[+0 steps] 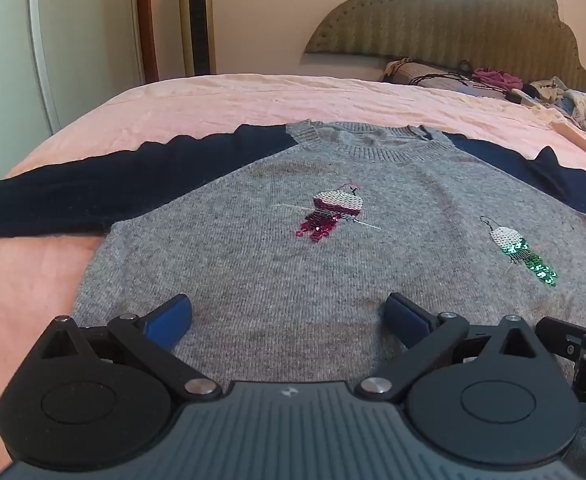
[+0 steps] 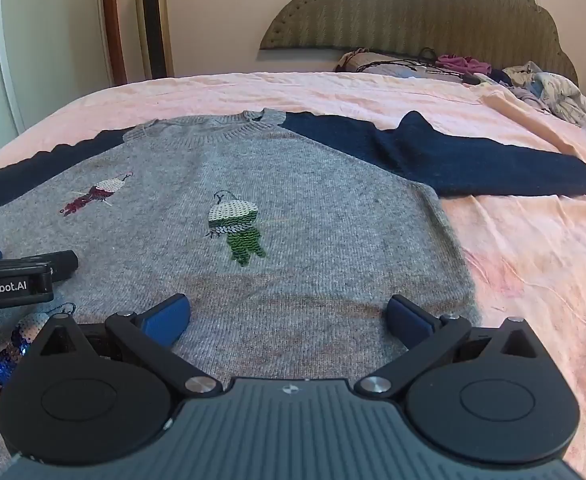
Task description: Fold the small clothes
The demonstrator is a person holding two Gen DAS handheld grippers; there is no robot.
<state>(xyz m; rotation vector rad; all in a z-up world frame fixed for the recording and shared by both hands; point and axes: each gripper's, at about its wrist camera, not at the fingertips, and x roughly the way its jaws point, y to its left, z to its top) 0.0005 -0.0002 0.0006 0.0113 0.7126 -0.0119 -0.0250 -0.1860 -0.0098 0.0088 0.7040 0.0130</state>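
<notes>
A grey sweater (image 1: pixel 293 280) lies flat, apparently unfolded, on the bed (image 1: pixel 253 96), both claws (image 1: pixel 289 320) (image 2: pixel 289 320) spread apart, empty.

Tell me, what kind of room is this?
Most likely a bedroom. A wide bed with a pink sheet fills the view, a padded headboard stands behind it, and loose clothes lie near the pillows. A grey sweater is spread flat for folding.

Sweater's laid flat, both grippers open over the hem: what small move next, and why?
Probably bring the right gripper to the navy right sleeve and pinch its cuff to fold it inward. The grey sweater lies flat with both sleeves spread on the pink bedsheet; nothing is held.
</notes>
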